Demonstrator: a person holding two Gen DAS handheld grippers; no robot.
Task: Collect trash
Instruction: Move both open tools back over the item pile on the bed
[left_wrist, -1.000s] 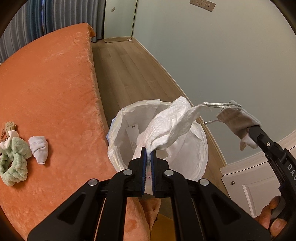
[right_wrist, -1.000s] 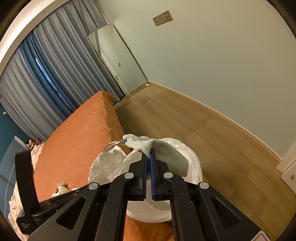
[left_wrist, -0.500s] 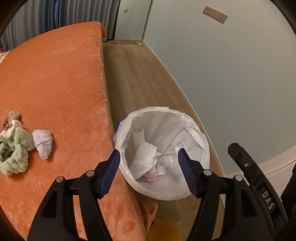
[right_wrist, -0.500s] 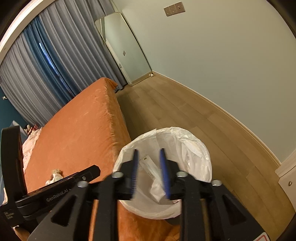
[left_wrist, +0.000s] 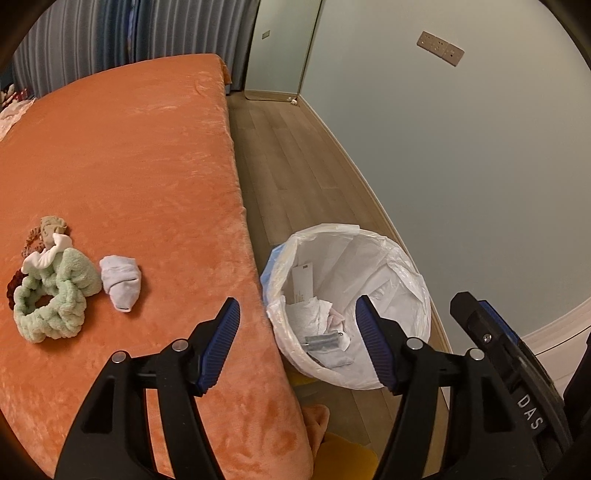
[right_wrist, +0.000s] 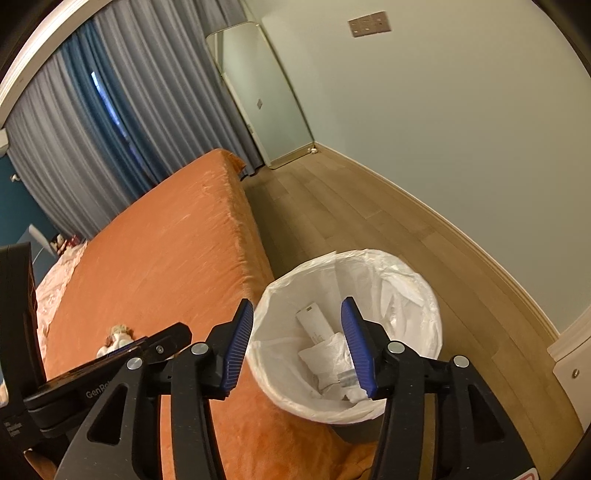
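Trash lies at the bottom of the white-lined bin (left_wrist: 391, 258), which stands on the wooden floor (left_wrist: 295, 166) just beside the edge of the orange bed (left_wrist: 129, 147): crumpled white tissue (left_wrist: 308, 314), a flat white card (left_wrist: 303, 280) leaning against the liner, and a grey mask (left_wrist: 328, 356) with a silvery strip lying on top of the pile. The left gripper (left_wrist: 297, 345) hangs above the gap between bed and bin, its jaws standing well apart with nothing between the blue pads; one pad sits over the bedspread, the other over the bin's mouth. The right gripper (right_wrist: 297, 347) points down into the same bin, and its jaws are opening, also with nothing held between them; in its own view the tissue and card show in the space between the pads, far below. In the left wrist view the right gripper's black body appears at the lower right edge, close beside the left one. On the bed, well away from the bin, lie a small rolled white sock (left_wrist: 120, 282), a fluffy green scrunchie (left_wrist: 55, 299) touching a white one, and a brownish hair tie (left_wrist: 51, 227) beyond them. A mirror (right_wrist: 258, 92) leans against the far wall near the grey curtains (right_wrist: 129, 110).
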